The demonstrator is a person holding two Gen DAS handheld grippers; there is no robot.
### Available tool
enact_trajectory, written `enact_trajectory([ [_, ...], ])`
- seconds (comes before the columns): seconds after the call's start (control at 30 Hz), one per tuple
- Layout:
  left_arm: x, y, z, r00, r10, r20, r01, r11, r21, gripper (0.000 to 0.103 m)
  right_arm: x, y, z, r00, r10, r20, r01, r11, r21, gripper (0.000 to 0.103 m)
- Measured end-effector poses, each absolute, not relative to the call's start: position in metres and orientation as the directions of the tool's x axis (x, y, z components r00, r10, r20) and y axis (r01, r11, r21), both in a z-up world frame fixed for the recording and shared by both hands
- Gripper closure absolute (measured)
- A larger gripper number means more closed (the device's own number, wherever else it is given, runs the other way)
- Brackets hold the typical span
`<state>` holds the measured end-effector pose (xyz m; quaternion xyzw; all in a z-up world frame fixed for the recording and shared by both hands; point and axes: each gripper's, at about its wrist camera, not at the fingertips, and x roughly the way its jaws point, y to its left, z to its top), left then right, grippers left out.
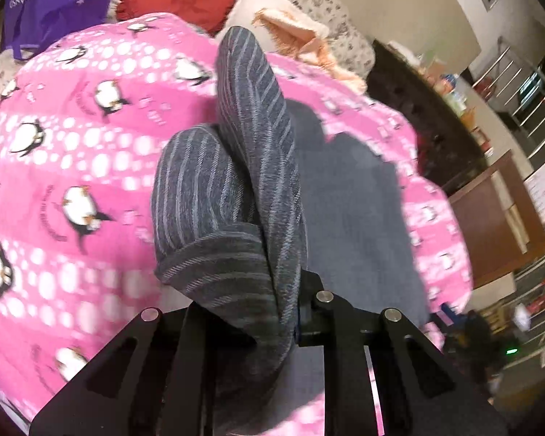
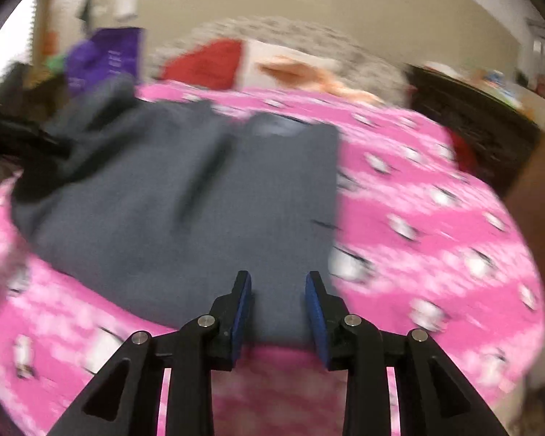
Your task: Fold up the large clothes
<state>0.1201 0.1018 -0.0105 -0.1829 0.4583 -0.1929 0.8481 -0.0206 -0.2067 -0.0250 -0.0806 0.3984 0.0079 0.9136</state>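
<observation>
Grey sweater (image 2: 185,196) lies spread on the pink penguin blanket (image 2: 436,218) over the bed, and one striped fold of it (image 1: 236,196) is lifted and pinched in the left gripper (image 1: 290,312), whose jaws are clamped on the cloth. The right gripper (image 2: 278,312) hovers over the near hem with its blue pads (image 2: 242,312) apart and nothing between them. It looks a soft, limp knit with some weight that will sag and drag rather than hold a crease, so I would take it by hem corners or the shoulder seam, not mid-panel.
</observation>
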Motion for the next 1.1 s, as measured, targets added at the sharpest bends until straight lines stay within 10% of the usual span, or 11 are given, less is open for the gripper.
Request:
enact_trajectory([
  [0.47, 0.155, -0.052, 0.034, 0.47, -0.563, -0.68, 0.145, 0.809, -0.57, 0.089, -0.065, -0.313, -0.034, 0.641, -0.091, -0.762, 0.115, 0.993, -0.022, 0.073],
  [0.87, 0.187, -0.138, -0.04, 0.409, -0.51, -0.757, 0.0, 0.829, -0.559, 0.09, -0.094, -0.355, -0.062, 0.583, -0.071, -0.81, 0.171, 0.985, 0.036, 0.073],
  [0.93, 0.184, -0.142, -0.042, 0.416, -0.526, -0.742, -0.003, 0.815, -0.579, 0.08, -0.098, -0.358, -0.061, 0.583, -0.076, -0.809, 0.176, 0.984, 0.035, 0.073],
  [1.0, 0.181, -0.145, -0.039, 0.398, -0.584, -0.708, 0.013, 0.775, -0.632, 0.049, -0.105, -0.36, -0.057, 0.588, -0.084, -0.804, 0.182, 0.983, 0.03, 0.073],
  [1.1, 0.171, -0.146, -0.021, 0.362, -0.698, -0.618, 0.051, 0.677, -0.735, 0.045, -0.111, -0.361, -0.048, 0.599, -0.104, -0.794, 0.191, 0.981, 0.016, 0.073],
])
